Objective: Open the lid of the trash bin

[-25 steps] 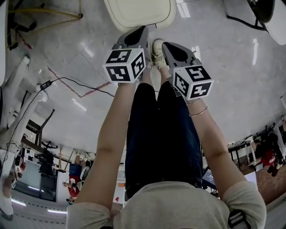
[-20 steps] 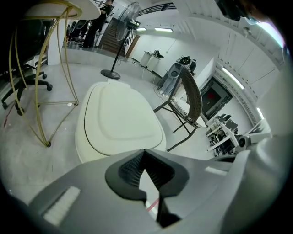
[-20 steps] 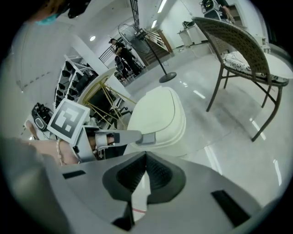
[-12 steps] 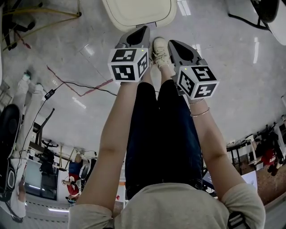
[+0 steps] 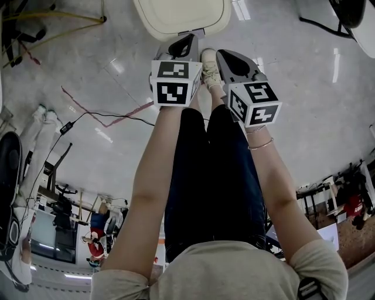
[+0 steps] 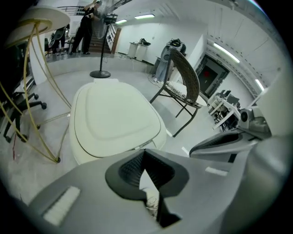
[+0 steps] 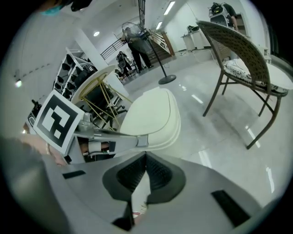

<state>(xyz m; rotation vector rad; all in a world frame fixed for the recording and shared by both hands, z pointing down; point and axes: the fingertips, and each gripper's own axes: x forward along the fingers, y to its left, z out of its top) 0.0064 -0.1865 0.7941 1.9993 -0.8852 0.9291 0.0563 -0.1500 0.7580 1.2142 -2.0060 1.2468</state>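
Trailing across the glossy floor at the far left is a black cable (image 5: pixel 99 110). Next comes the left gripper (image 5: pixel 186 38), its jaws pressed together at the tips with nothing between them, pointing at the trash bin (image 5: pixel 183 16) just ahead. The bin's cream lid (image 6: pixel 114 114) lies flat and shut, so whatever is inside cannot be seen. A pale shoe (image 5: pixel 210 65) shows between the two tools. The right gripper (image 5: pixel 221 54) is likewise pinched closed on nothing, near the bin but not touching it. A wicker chair (image 7: pixel 242 59) stands well apart to the right.
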